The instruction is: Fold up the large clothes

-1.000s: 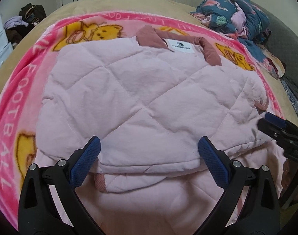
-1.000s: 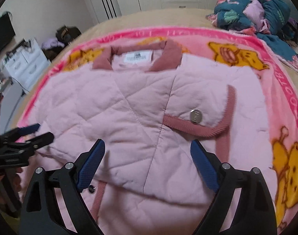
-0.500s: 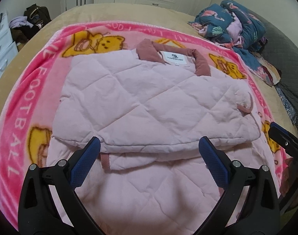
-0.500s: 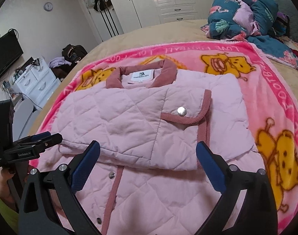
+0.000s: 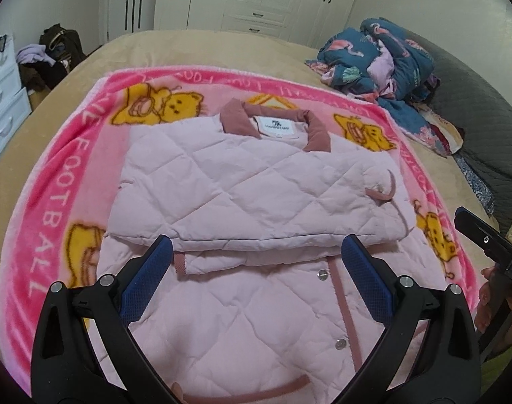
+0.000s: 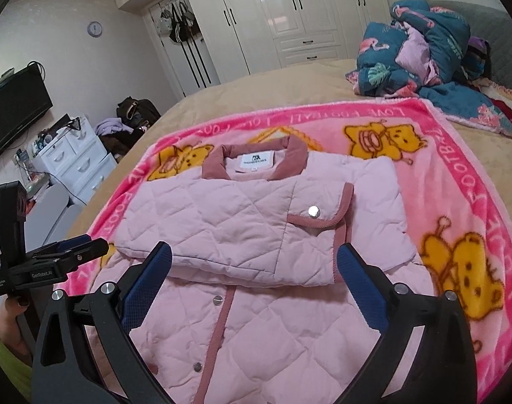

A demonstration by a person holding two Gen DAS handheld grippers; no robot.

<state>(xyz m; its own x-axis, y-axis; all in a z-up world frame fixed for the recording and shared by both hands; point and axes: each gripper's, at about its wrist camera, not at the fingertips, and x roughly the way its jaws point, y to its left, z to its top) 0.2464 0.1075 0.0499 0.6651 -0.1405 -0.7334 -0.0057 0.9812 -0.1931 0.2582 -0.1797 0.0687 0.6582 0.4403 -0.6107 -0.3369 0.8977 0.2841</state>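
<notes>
I see the quilted pale pink jacket [image 5: 256, 188] lying on a fuzzy pink bear-print blanket [image 5: 54, 202] on the bed, diamond-stitched, with a dusty-rose ribbed collar [image 5: 235, 118] at the far end. Its sleeves are folded across the chest, with metal snaps along the near placket. My left gripper [image 5: 256, 269] hangs over the near hem, blue textured pads apart, holding nothing. My right gripper [image 6: 254, 269] has just been opening; nothing sits between its jaws.
</notes>
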